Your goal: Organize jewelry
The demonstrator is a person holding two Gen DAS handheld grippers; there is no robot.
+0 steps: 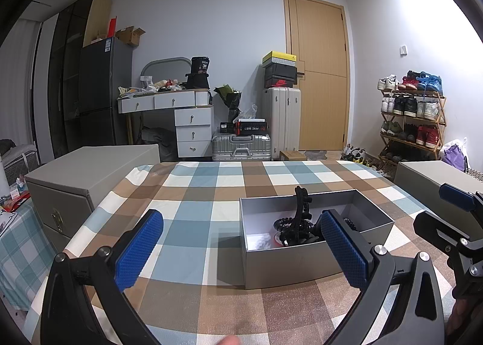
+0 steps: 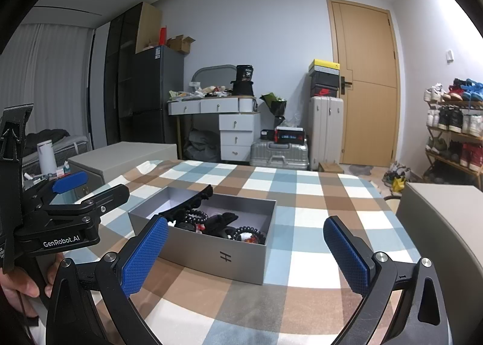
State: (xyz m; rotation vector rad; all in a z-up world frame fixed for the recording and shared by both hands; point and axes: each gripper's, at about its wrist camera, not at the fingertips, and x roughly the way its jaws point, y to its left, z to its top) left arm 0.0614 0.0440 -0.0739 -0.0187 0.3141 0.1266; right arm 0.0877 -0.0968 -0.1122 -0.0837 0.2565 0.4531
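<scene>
An open silver box (image 1: pixel 289 263) (image 2: pixel 241 257) stands on the checked tablecloth. Inside lie black jewelry and hair items: a tall black claw clip (image 1: pixel 302 209) leaning on the wall, coiled black bands (image 1: pixel 282 223) (image 2: pixel 249 232) and a black bead bracelet (image 2: pixel 194 216). My left gripper (image 1: pixel 243 242) is open and empty, just in front of the box, its right finger overlapping the box's near right corner. My right gripper (image 2: pixel 246 250) is open and empty, in front of the box; it also shows at the right edge of the left wrist view (image 1: pixel 452 215).
A grey drawer box (image 1: pixel 81 182) (image 2: pixel 120 158) stands at the table's left and another (image 1: pixel 437 176) (image 2: pixel 440 224) at its right. The checked tablecloth (image 1: pixel 196 200) (image 2: pixel 302 194) covers the table. Beyond are a desk, suitcases, a door and a shoe rack.
</scene>
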